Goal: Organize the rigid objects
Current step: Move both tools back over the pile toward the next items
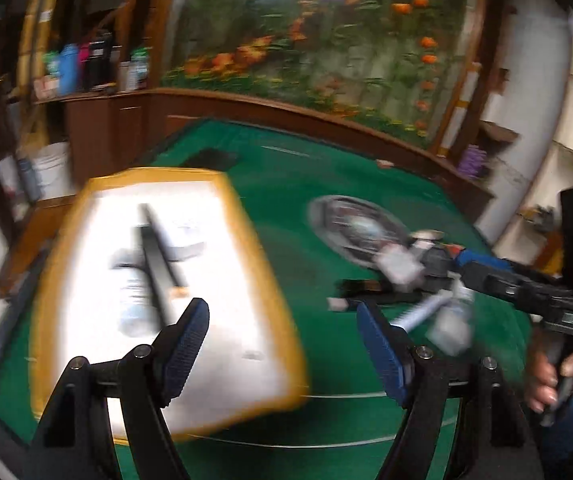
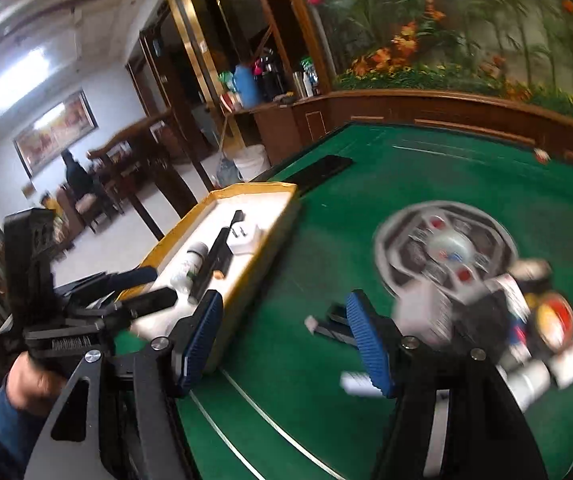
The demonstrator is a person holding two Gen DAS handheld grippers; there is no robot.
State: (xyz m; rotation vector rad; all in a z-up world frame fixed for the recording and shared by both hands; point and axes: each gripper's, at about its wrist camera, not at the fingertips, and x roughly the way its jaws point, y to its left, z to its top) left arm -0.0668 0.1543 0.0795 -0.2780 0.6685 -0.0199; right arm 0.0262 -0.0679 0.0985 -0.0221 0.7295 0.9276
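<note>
The left hand-held gripper (image 1: 282, 320) hangs with jaws apart and nothing between them, over the near end of the yellow-rimmed box (image 1: 270, 264); the right hand-held gripper (image 2: 284, 320) is likewise spread and empty. Just ahead of the left one, inside the box, lie a black bar (image 1: 158, 256), a small bottle (image 2: 190, 264) and a white plug (image 2: 242, 242). Beyond the right one, a blurred heap of loose items (image 2: 498, 320) on the green table (image 1: 294, 184) looks unsorted, so most of the job seems left.

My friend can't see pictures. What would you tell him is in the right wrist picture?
An open, empty hand-held gripper with blue pads hovers over a green table. To its left, a yellow-rimmed tray holds a white bottle, a long black tool and a white plug; to its right lies a blurred pile of small items.
</note>
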